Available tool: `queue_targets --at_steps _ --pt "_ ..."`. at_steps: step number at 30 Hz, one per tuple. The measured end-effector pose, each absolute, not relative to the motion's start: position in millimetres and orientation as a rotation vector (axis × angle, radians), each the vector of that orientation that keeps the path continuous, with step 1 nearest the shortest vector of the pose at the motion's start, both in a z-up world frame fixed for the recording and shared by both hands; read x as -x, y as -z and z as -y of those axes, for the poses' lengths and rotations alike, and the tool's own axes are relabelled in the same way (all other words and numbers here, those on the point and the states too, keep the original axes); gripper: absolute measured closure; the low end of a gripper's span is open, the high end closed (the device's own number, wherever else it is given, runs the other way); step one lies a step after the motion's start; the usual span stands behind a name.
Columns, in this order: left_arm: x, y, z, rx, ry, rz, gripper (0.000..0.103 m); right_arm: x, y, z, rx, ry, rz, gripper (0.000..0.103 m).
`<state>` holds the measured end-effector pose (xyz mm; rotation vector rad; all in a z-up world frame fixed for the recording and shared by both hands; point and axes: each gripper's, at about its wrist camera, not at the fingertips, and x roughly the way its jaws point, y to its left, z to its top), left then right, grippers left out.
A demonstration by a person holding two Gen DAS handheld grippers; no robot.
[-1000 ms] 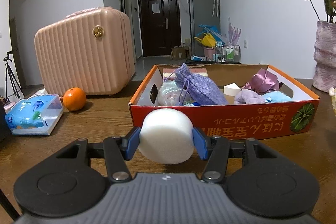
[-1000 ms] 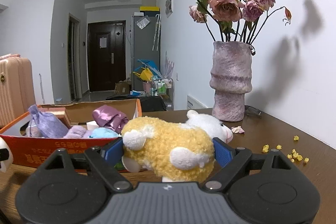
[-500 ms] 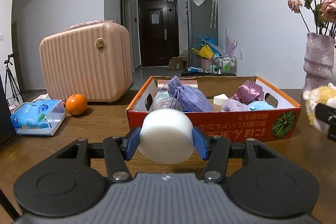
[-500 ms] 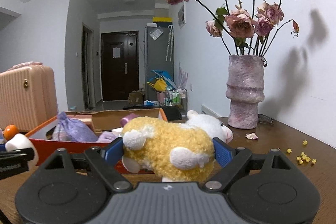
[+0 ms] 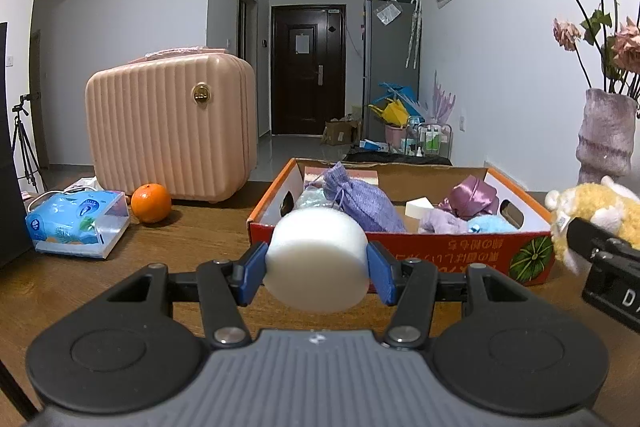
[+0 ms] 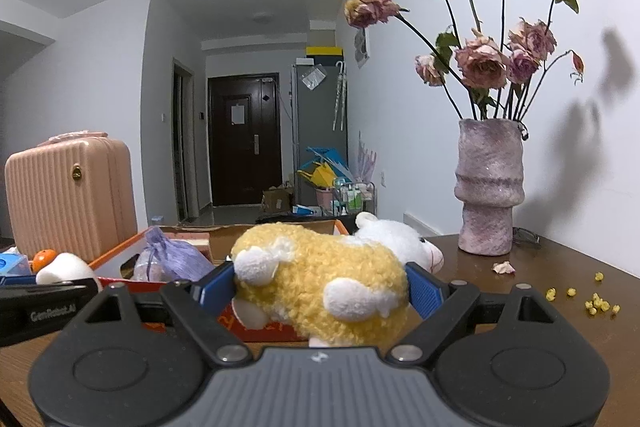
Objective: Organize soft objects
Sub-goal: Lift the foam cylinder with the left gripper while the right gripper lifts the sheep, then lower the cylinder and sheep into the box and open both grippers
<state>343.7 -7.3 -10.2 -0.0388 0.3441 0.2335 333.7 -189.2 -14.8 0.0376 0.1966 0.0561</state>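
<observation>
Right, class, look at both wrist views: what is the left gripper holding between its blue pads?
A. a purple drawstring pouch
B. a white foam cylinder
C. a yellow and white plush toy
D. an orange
B: in the left wrist view the left gripper is clamped on the white foam cylinder, in front of the cardboard box; the plush toy sits in the right gripper.

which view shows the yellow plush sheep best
The right wrist view: the yellow plush sheep fills the middle of the frame, clamped between the right gripper's blue pads. The left wrist view catches only part of it at the right edge.
</observation>
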Motion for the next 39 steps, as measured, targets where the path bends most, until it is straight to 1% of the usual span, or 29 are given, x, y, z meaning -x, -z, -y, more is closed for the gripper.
queue_targets --at_steps 3,4,5,6,7,11,12,14,15,16,20,25,26,27,28,29,30,33,39 --pt "-344.7 6.9 5.9 0.047 -0.236 -0.329 0.047 -335.0 13.9 186.2 -0.037 -0.061 -0.181 0.016" --pt "-345.8 5.8 5.3 0.051 -0.236 -0.325 0.047 -336.1 13.6 185.0 -0.038 -0.062 -0.175 0.022" --pt "-347.4 4.8 4.6 0.055 -0.237 -0.322 0.047 -337.3 13.3 184.0 -0.04 -0.063 -0.17 0.03" --pt "-349.7 3.9 4.1 0.062 -0.237 -0.321 0.047 -339.2 13.0 182.9 -0.041 -0.066 -0.166 0.052" --pt "-352.8 3.2 4.0 0.069 -0.234 -0.322 0.047 -342.4 12.7 181.5 -0.039 -0.07 -0.167 0.064" --pt "-365.8 3.1 2.9 0.079 -0.227 -0.329 0.047 -361.8 19.0 177.3 -0.035 -0.105 -0.234 0.064" --pt "-368.0 3.7 2.4 0.081 -0.222 -0.332 0.047 -366.8 20.6 177.4 -0.034 -0.106 -0.251 0.062" --pt "-371.8 5.6 0.1 0.08 -0.213 -0.343 0.047 -372.8 22.4 179.6 -0.051 -0.123 -0.279 0.043" --pt "-373.3 6.8 -1.4 0.08 -0.21 -0.348 0.047 -375.5 23.6 182.4 -0.065 -0.132 -0.299 0.023" --pt "-374.5 7.8 -2.7 0.08 -0.207 -0.355 0.048 -378.5 25.3 185.9 -0.087 -0.138 -0.322 0.013" --pt "-375.9 10.4 -7.9 0.084 -0.201 -0.369 0.048 -384.3 29.5 190.5 -0.13 -0.166 -0.366 0.007" --pt "-375.5 9.2 -9.5 0.085 -0.203 -0.366 0.048 -399.2 44.5 174.0 -0.043 -0.167 -0.498 0.007" --pt "-375.8 9.5 -9.3 0.085 -0.203 -0.367 0.048 -400.8 47.4 171.5 -0.026 -0.16 -0.516 0.009" --pt "-375.7 9.6 -9.0 0.084 -0.203 -0.367 0.048 -404.7 51.7 169.6 -0.009 -0.153 -0.551 0.017" --pt "-375.6 9.3 -9.1 0.082 -0.202 -0.366 0.048 -408.1 55.6 168.9 -0.003 -0.149 -0.581 0.038" --pt "-375.7 9.4 -9.6 0.082 -0.201 -0.366 0.048 -409.8 58.0 169.3 -0.005 -0.15 -0.605 0.049" --pt "-375.3 9.5 -9.7 0.082 -0.2 -0.365 0.048 -412.7 60.4 170.3 -0.009 -0.156 -0.632 0.055" --pt "-374.2 8.6 -10.1 0.086 -0.197 -0.362 0.048 -411.3 60.3 175.8 -0.035 -0.175 -0.637 0.057" --pt "-371.5 -1.5 -11.0 0.104 -0.184 -0.328 0.047 -388.4 36.9 177.1 -0.034 -0.202 -0.474 0.058"
